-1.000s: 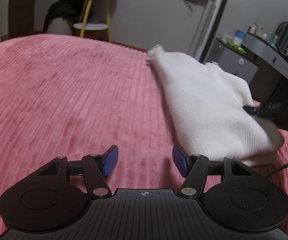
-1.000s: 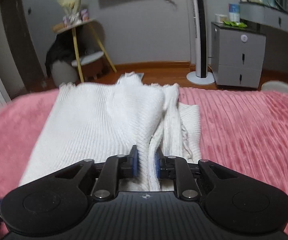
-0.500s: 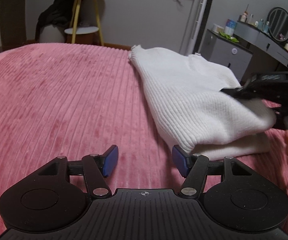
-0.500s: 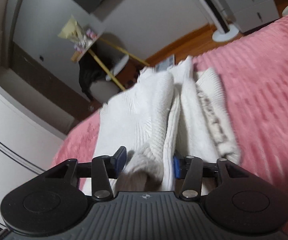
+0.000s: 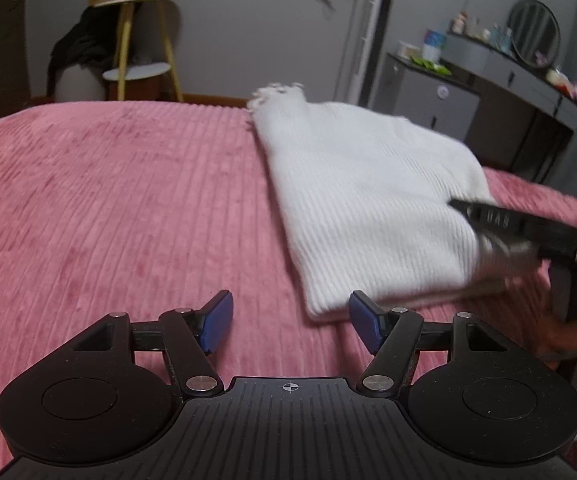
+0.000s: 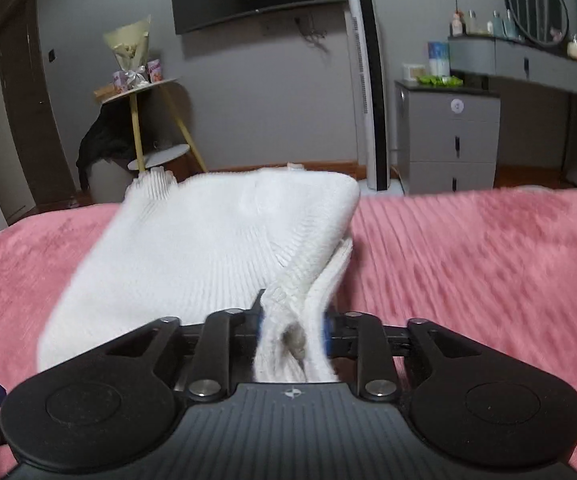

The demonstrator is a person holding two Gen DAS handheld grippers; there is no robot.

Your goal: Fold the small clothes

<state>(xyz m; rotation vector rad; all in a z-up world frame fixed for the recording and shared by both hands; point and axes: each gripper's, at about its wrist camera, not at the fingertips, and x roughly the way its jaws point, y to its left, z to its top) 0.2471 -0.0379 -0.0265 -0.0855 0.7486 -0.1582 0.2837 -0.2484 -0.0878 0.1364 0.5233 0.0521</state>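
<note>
Lying on the pink bed (image 5: 108, 208) is a white knit sweater (image 5: 360, 200), folded over on itself. It sits toward the right side of the bed in the left wrist view, with its fringed end pointing at the far wall.

The right tool (image 6: 293, 326) has its blue pads squeezed on a bunched edge of the sweater, and the thick folds fill the gap between them. That edge looks like two or three layers, but the picture is blurry there, so I cannot be sure.

The left tool (image 5: 290, 318) holds nothing. Its blue pads stand wide and are opening a bit more, over bare bed just beside the sweater's near corner.

A yellow-legged side table (image 6: 148, 120) stands by the wall.
</note>
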